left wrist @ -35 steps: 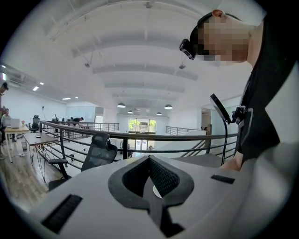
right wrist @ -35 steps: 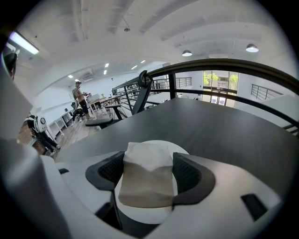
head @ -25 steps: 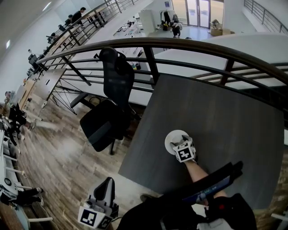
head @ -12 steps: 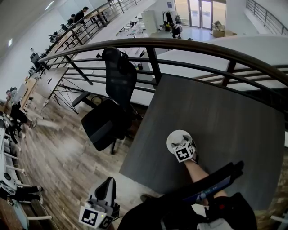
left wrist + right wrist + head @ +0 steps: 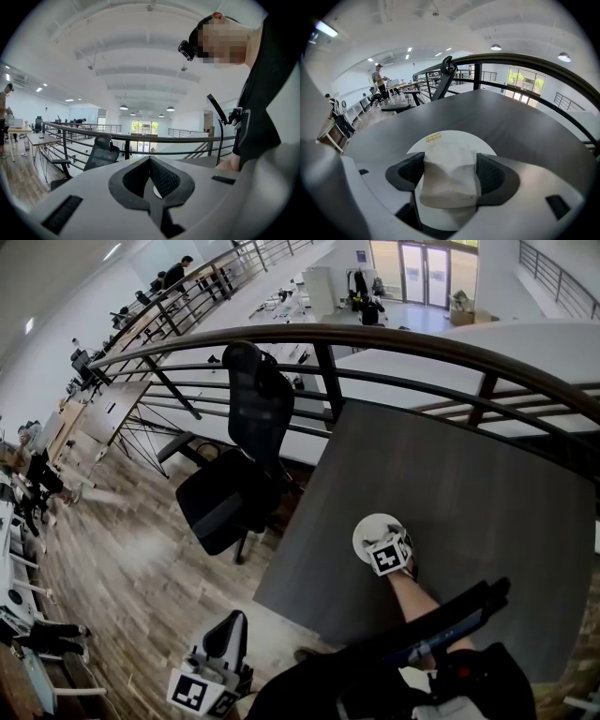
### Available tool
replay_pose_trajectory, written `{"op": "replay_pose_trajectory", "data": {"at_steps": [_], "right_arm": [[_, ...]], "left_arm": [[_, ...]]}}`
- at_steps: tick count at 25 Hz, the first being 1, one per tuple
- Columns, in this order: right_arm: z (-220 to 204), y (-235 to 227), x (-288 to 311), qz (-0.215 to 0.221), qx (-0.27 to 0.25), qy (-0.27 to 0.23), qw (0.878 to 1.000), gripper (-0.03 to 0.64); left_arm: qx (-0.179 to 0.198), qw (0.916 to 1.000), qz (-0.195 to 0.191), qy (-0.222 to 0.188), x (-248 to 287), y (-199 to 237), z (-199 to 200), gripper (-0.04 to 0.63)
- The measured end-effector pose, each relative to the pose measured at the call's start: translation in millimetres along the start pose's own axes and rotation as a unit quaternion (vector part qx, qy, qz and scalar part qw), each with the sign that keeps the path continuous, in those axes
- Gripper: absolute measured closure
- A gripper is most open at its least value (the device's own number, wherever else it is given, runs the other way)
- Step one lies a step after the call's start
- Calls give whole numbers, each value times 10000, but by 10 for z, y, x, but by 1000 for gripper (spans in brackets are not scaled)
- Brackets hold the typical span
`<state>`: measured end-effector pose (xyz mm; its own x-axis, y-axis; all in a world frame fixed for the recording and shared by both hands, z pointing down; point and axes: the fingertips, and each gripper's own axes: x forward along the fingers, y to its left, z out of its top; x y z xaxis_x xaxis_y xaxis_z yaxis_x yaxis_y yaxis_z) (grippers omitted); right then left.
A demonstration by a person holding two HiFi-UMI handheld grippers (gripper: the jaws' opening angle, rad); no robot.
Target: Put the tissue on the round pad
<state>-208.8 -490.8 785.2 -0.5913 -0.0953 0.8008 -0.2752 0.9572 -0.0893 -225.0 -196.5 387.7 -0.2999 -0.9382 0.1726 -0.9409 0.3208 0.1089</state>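
A white round pad [image 5: 369, 529] lies on the dark grey table [image 5: 469, 474], near its front left part. My right gripper [image 5: 381, 540] tilts down over the pad. In the right gripper view a white folded tissue pack [image 5: 450, 180] sits between the two dark pads of the right gripper [image 5: 450, 161], which are shut on it, just above the round pad [image 5: 457, 137]. My left gripper [image 5: 228, 629] hangs low at the left, off the table and above the floor. In the left gripper view the left gripper [image 5: 150, 161] has its jaws together with nothing between them.
A black office chair [image 5: 234, 474] stands against the table's left edge. A dark curved railing [image 5: 422, 338] runs behind the table. Wooden floor [image 5: 122, 559] lies to the left. The person's arm [image 5: 412, 596] reaches over the table's front edge.
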Motion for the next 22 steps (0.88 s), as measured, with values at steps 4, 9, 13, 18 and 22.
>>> {"op": "replay_pose_trajectory", "data": {"at_steps": [4,9,13,18,22], "right_arm": [[109,-2,-56,10,61,-205,9998,288],[332,32,-143,-1,107,-626,9980,244],[549,73,-300,-48,193,-1060,9942,244],[761,213,-561,-4,213,-1448,9892,245],[931,352,-902,-40,197,-1865,9822,333]], "left_arm": [[136,9998,64,111,-20,29,-30,592],[27,10000,-31,19,36,84,-32,592],[148,9997,-67,195,45,190,-197,592],[17,9989,-462,-96,150,129,-121,592],[225,9979,-597,86,67,236,-261,592]]}}
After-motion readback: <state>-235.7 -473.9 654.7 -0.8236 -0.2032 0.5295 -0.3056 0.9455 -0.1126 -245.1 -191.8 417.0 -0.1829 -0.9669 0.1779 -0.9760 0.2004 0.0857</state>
